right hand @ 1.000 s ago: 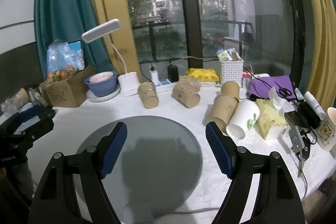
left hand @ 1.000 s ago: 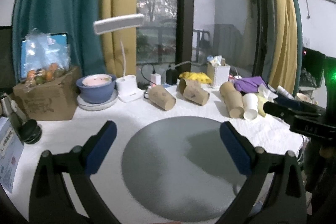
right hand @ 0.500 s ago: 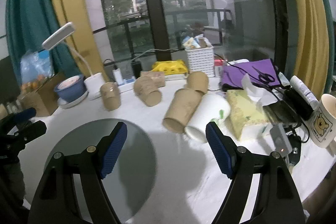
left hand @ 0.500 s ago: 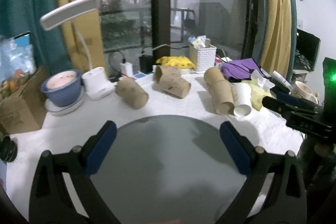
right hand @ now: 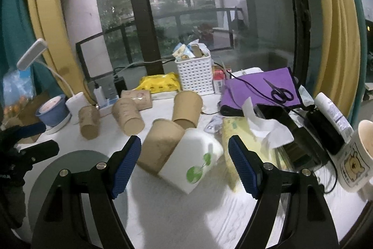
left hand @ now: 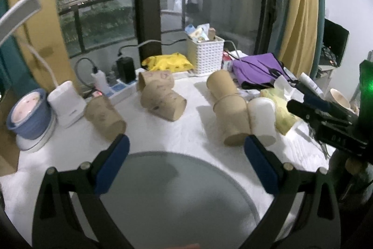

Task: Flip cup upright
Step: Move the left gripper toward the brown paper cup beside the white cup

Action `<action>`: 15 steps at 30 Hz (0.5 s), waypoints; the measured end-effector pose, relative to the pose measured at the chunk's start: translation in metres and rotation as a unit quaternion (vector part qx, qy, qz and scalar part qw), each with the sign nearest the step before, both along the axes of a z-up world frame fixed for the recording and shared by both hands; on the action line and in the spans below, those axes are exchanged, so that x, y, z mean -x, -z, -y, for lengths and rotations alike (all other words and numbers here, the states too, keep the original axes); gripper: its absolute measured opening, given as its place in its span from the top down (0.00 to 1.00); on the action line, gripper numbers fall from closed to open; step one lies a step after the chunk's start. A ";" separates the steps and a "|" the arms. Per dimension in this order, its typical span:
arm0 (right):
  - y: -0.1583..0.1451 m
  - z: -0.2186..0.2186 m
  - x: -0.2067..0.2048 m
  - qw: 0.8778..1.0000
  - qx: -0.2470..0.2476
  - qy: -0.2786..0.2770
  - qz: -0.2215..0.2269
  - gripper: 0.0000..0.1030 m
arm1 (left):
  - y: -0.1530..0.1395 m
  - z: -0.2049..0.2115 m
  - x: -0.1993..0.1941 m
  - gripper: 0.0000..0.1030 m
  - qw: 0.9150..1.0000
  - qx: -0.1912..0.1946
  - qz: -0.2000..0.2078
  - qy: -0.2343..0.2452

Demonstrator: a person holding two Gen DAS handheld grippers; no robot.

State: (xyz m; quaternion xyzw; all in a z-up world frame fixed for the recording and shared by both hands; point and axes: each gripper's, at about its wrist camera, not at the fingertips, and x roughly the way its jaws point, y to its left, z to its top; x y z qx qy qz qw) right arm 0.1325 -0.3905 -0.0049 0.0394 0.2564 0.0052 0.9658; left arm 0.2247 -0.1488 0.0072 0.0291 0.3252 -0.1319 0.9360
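Several paper cups lie on their sides on the white table. A white cup with a green leaf print (right hand: 193, 165) lies beside a brown cup (right hand: 160, 146), between the tips of my open, empty right gripper (right hand: 184, 155). In the left wrist view the white cup (left hand: 262, 118) and brown cup (left hand: 233, 118) lie ahead and right of my open, empty left gripper (left hand: 184, 155), which hovers over a grey round mat (left hand: 177, 197). More brown cups (left hand: 163, 99) (left hand: 105, 116) lie farther back.
A blue bowl (left hand: 28, 113) and white lamp base (left hand: 67, 102) stand at the left. A white basket (right hand: 194, 74), purple cloth with scissors (right hand: 263, 88), tissue pack (right hand: 254, 130), tube and bear mug (right hand: 356, 155) crowd the right. Window behind.
Both grippers have swung to the right and moved forward. The right gripper has left the grey mat and now stands close to the white and brown cups. Both stay open.
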 end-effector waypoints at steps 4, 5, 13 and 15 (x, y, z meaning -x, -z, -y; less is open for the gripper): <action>0.002 0.011 -0.022 1.000 0.007 0.007 -0.010 0.22 | 0.005 0.018 -0.029 0.03 1.000 -0.009 -0.015 0.012; 0.001 0.012 -0.025 1.000 0.009 0.009 -0.012 0.22 | 0.007 0.023 -0.036 0.03 1.000 -0.011 -0.020 0.016; -0.001 0.032 -0.061 0.999 0.016 0.021 -0.021 0.22 | 0.021 0.061 -0.095 0.04 0.998 -0.011 -0.059 0.036; -0.001 0.036 -0.069 0.999 0.017 0.025 -0.023 0.22 | 0.023 0.068 -0.108 0.04 0.997 -0.010 -0.064 0.039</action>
